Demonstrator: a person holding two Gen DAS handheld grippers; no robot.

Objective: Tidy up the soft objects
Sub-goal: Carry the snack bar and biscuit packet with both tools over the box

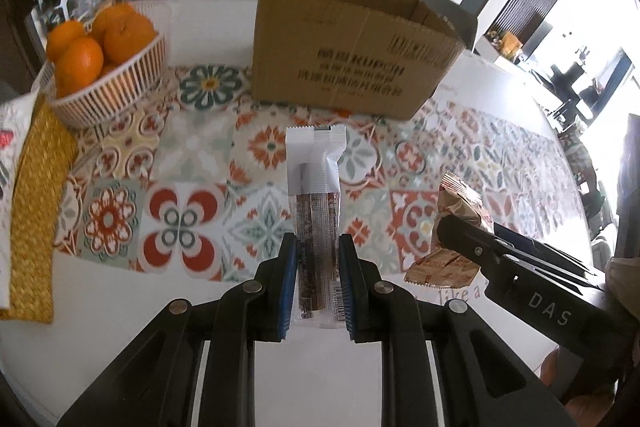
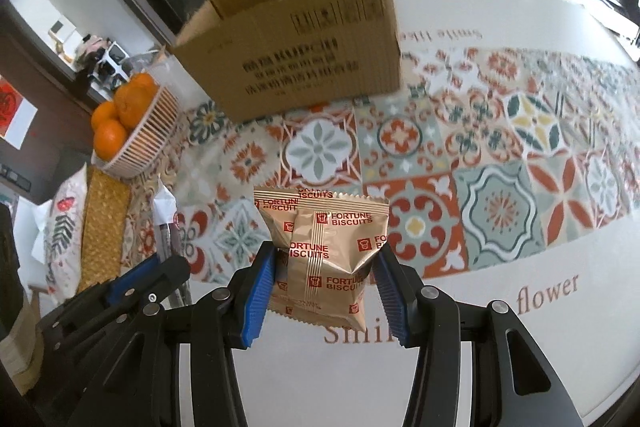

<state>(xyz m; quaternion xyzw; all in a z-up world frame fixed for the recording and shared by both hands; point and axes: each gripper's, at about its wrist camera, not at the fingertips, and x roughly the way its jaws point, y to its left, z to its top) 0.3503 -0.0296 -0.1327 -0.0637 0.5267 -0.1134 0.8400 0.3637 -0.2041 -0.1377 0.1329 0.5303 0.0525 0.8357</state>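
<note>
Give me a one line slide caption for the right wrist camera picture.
Right gripper shut on a gold biscuit packet, facing an open cardboard box on the patterned tablecloth.

Basket left of box, on tablecloth

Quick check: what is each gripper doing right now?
Left gripper: closed on a long white-and-brown snack bar packet.
Right gripper: closed on gold Fortune Biscuits packets, apparently two stacked.
</note>
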